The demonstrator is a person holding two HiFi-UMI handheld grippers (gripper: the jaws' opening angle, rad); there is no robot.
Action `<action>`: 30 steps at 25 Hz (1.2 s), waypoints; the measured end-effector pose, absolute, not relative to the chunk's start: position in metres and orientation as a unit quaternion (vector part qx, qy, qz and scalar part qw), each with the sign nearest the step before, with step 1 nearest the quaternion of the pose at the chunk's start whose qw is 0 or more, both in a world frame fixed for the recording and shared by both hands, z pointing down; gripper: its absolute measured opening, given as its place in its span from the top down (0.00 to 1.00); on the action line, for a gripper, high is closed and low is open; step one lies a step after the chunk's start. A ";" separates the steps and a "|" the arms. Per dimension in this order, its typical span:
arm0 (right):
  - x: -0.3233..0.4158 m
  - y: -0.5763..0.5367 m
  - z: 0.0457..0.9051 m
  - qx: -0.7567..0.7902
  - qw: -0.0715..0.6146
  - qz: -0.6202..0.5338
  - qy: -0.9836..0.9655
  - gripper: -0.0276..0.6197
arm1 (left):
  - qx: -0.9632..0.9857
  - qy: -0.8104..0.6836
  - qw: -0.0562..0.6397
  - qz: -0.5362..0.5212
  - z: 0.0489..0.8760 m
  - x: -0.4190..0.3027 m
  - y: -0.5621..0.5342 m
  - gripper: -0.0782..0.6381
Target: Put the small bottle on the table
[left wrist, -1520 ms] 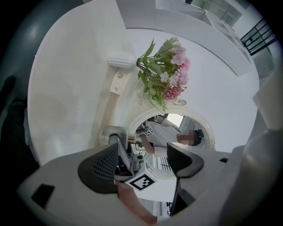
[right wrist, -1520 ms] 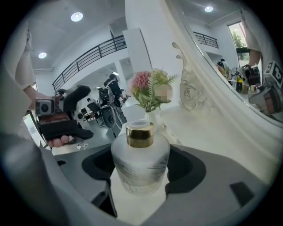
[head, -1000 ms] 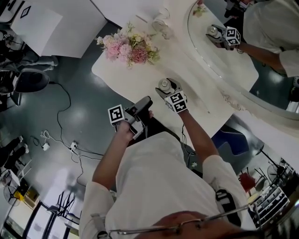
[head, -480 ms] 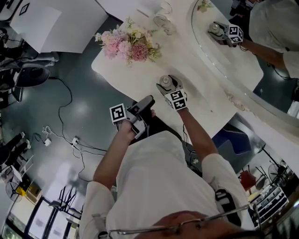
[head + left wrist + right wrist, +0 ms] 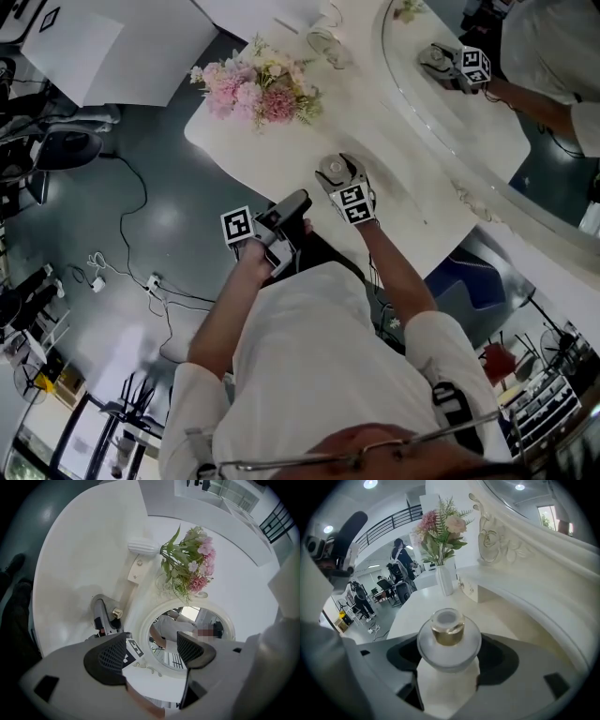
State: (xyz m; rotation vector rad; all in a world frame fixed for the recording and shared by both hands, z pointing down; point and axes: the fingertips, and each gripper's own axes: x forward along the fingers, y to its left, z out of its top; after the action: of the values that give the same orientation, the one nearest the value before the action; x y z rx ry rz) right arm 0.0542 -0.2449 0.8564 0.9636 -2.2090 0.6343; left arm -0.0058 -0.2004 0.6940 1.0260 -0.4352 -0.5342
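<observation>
The small bottle (image 5: 330, 172) is round and frosted, with a gold neck and a clear cap. My right gripper (image 5: 334, 178) is shut on it, and the pads press its white body (image 5: 448, 677) from both sides. It sits low over the white table (image 5: 272, 155), near the front edge; whether it touches the top I cannot tell. In the left gripper view the bottle's gold cap (image 5: 116, 613) shows inside that gripper. My left gripper (image 5: 292, 206) hangs just off the table's front edge, open with nothing between its fingers (image 5: 108, 658).
A pink flower bouquet (image 5: 261, 89) in a white vase (image 5: 444, 581) stands at the table's far left. A round mirror (image 5: 469, 112) with an ornate white frame (image 5: 520, 550) leans along the right. A small white box (image 5: 136, 571) lies beside the vase. Cables run over the floor (image 5: 131, 225).
</observation>
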 end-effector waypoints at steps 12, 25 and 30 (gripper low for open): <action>0.049 -0.236 0.860 0.344 0.345 0.210 -0.848 0.40 | 0.490 -0.215 0.808 -0.247 0.688 -0.005 -0.198 0.42; 0.076 -0.230 0.814 0.392 0.305 0.216 -0.840 0.37 | 0.504 -0.195 0.804 -0.249 0.667 0.009 -0.196 0.42; 0.096 -0.221 0.784 0.448 0.275 0.237 -0.817 0.45 | 0.514 -0.175 0.804 -0.240 0.659 0.006 -0.195 0.42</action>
State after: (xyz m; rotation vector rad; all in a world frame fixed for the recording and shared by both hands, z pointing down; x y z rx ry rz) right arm 0.0962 -0.2209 0.7841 1.2045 -2.1957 0.6365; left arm 0.0057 -0.1953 0.6594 1.1018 -0.3744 -0.5139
